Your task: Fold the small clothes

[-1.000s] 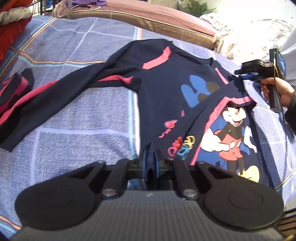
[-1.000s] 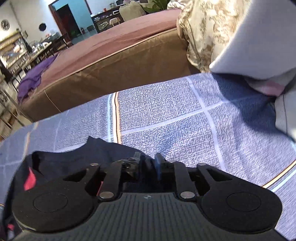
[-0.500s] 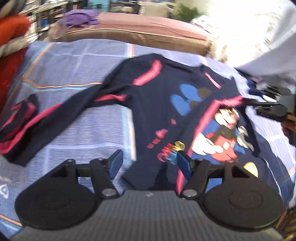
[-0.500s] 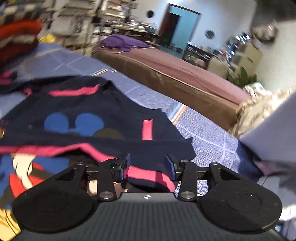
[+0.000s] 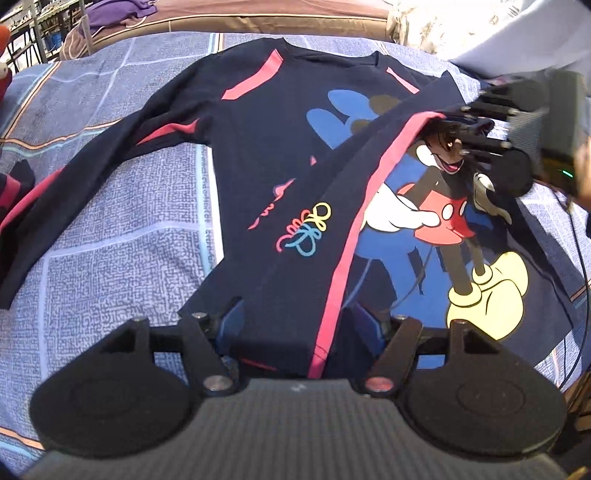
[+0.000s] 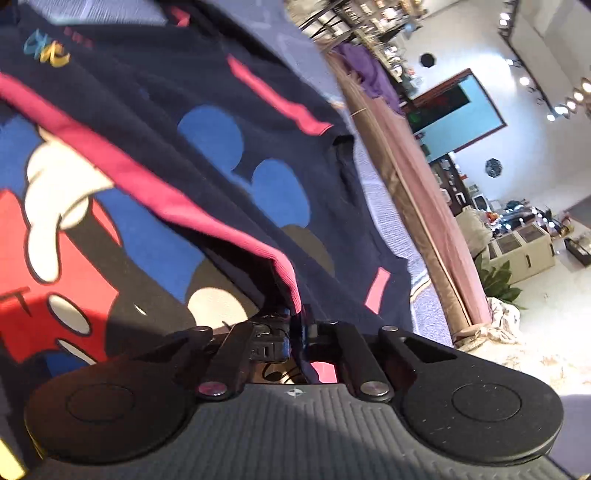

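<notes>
A navy long-sleeve shirt (image 5: 266, 147) with pink stripes and a cartoon mouse print lies spread on the blue quilt (image 5: 110, 229). One sleeve (image 5: 332, 229) is folded diagonally across the print. My left gripper (image 5: 297, 325) is open, its jaws either side of the sleeve cuff at the near hem. My right gripper (image 6: 295, 332) is shut on the sleeve's upper fold (image 6: 207, 221) near the shoulder; it also shows in the left wrist view (image 5: 491, 125), blurred. The other sleeve (image 5: 74, 184) stretches out to the left.
A brown-edged mattress or sofa (image 5: 221, 14) runs along the far side of the quilt. Red and dark clothes (image 5: 11, 177) lie at the left edge. A pale cushion (image 5: 517, 40) sits at the far right. Shelves and furniture fill the room behind (image 6: 517, 229).
Both grippers let go of the shirt about half a second ago. The right one has since shut on the sleeve fold; the left stays open, now around the cuff.
</notes>
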